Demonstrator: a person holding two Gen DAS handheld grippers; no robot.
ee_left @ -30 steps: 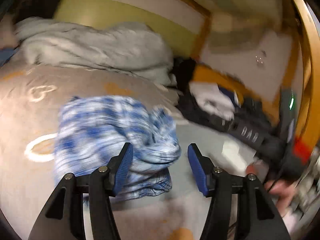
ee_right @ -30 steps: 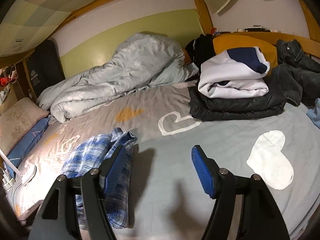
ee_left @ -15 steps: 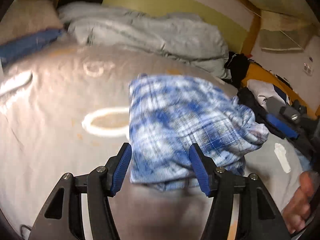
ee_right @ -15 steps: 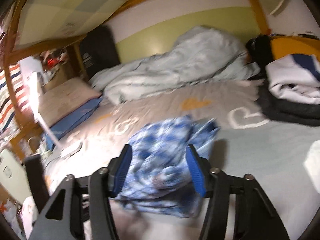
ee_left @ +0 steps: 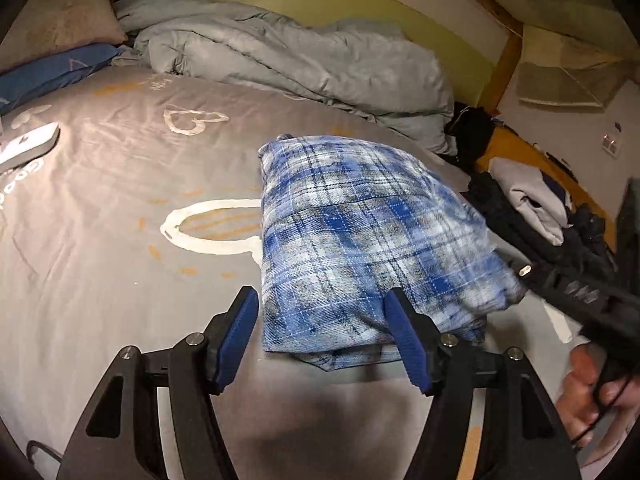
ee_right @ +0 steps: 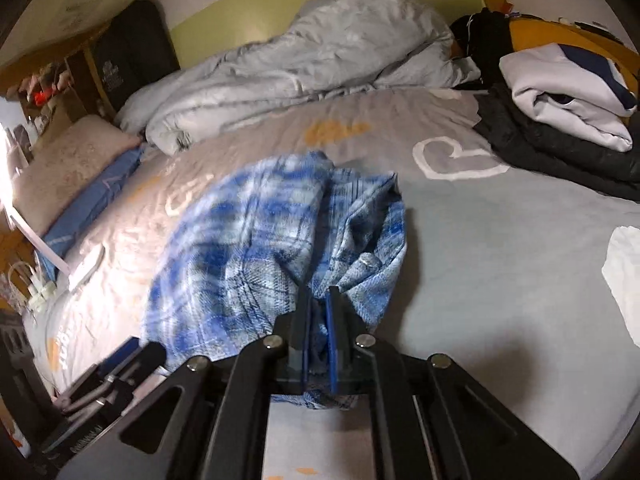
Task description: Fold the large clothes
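Observation:
A blue plaid shirt [ee_left: 352, 240], roughly folded, lies in the middle of the grey bed sheet [ee_left: 100, 240]. My left gripper [ee_left: 320, 320] hovers over its near edge. The jaws are opening, with the shirt's near corner between them and the pads off the cloth. My right gripper [ee_right: 318, 300] is shut on a bunched edge of the shirt [ee_right: 248, 248], and cloth shows between the blue pads. In the left wrist view the right gripper [ee_left: 568, 284] reaches the shirt's right side, with a person's hand [ee_left: 588, 392] behind it.
A crumpled grey duvet [ee_left: 300, 56] lies along the far wall, with pillows [ee_left: 52, 24] at the left. A stack of folded clothes [ee_right: 560, 112] sits at the far right. A white cloth [ee_right: 624, 272] lies on the sheet to the right and a white object [ee_left: 28, 144] to the left.
My right gripper swung left onto the shirt and closed on its edge. My left gripper dropped toward the shirt's near edge and its jaws spread a little wider.

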